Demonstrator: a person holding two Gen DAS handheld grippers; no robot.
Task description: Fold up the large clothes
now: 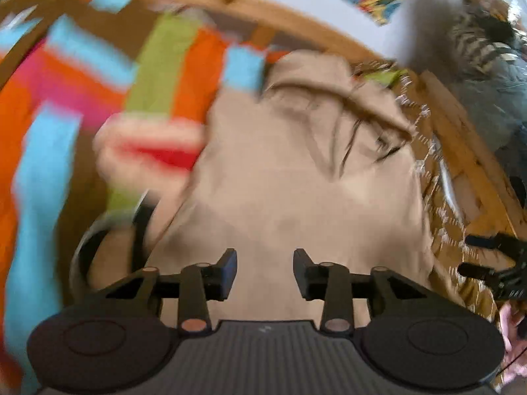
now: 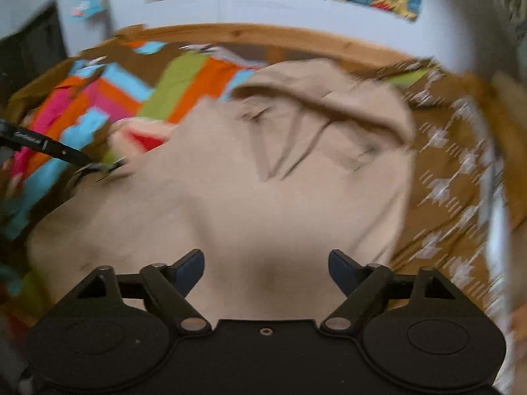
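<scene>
I have the left gripper (image 1: 265,271) hovering low over the near edge of a beige hoodie (image 1: 296,171), its fingers (image 1: 227,268) spread to a moderate gap with nothing between them. My right gripper (image 2: 266,270) hangs over the same near hem, fingers (image 2: 189,268) set wider apart and also empty. Both point forward along the garment toward the wooden headboard (image 2: 263,34). The hoodie lies on the bed, on a colourful patchwork bedspread (image 2: 108,98) to the left and a brown patterned cover (image 2: 444,171) to the right. Its long axis runs away from me, hood (image 2: 329,98) at the far end. Everything is motion-blurred, so finer creases I cannot tell
</scene>
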